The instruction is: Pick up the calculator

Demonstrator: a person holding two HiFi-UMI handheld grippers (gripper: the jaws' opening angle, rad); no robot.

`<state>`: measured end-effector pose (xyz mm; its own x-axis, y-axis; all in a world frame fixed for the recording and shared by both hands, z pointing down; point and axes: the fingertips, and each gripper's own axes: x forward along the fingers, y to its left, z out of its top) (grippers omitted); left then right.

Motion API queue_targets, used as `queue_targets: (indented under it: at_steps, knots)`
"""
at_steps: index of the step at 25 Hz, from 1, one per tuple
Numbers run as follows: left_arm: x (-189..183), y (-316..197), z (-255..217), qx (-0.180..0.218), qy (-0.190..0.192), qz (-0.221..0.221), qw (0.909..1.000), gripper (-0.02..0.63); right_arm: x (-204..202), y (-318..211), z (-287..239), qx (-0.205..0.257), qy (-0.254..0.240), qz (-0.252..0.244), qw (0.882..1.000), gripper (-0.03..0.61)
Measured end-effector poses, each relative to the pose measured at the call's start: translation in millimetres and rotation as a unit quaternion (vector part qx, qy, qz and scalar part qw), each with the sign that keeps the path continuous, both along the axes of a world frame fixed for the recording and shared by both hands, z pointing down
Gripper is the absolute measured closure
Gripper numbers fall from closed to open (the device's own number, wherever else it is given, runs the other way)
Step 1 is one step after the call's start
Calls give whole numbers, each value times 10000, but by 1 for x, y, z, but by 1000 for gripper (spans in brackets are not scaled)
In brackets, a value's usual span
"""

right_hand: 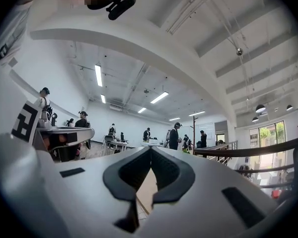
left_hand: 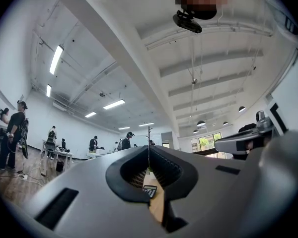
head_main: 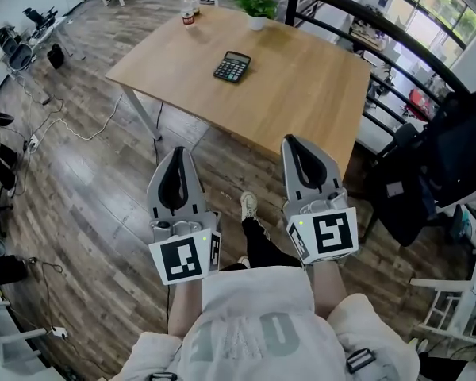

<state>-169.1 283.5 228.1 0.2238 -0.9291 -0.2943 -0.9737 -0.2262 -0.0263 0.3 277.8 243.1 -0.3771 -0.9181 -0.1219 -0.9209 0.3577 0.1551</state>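
- The left gripper (head_main: 178,154) has its fingers pressed together, tips meeting, with nothing pinched between them.
- The right gripper (head_main: 294,143) also has its fingers pressed together, and they are empty too.
- The calculator (head_main: 232,67) lies flat on the wooden worktop (head_main: 309,94), well ahead of both pairs of fingers. It is off to the right of the left fingers and off to the left of the right ones.
- In the left gripper view the calculator (left_hand: 149,191) shows low in the gap behind the closed tips, well apart from them.
- In the head view the left fingertips stop short of the worktop's near edge. The right fingertips show against that edge.
- A potted plant (head_main: 255,5) and a cup (head_main: 190,10) stand at the far side of the worktop, beyond the calculator.
- The person's shoe (head_main: 248,205) is on the wood floor (head_main: 87,181) between the two grippers, behind their fingertips.
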Motion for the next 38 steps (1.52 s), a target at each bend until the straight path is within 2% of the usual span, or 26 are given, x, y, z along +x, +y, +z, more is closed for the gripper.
queue_targets:
  at_steps: [8,17,22,28,35,38]
  knots:
    - [0,-92,10,-8,-21,-92,10000,602,4,-90,16,-53,87,-62,9999,560]
    - [-17,-226,3,-61,70,-372,9993,601,-4,-228,6,-212,166,-398,9988,560]
    - [-28,-290,11,-309,329,-483,9978,601,-11,-295,9,-447,162,-527,9975,560]
    - [-28,-349,9,-508,350,-676,9958,601,-11,-359,12,-602,276,-702,9953,560]
    - [-18,-403,-2,-531,360,-708,9954,601,6,-408,26,-830,-9,-745,9938,560]
    - [-13,-417,-5,-456,248,-780,9956,601,12,-423,35,-909,-111,-771,9928,560]
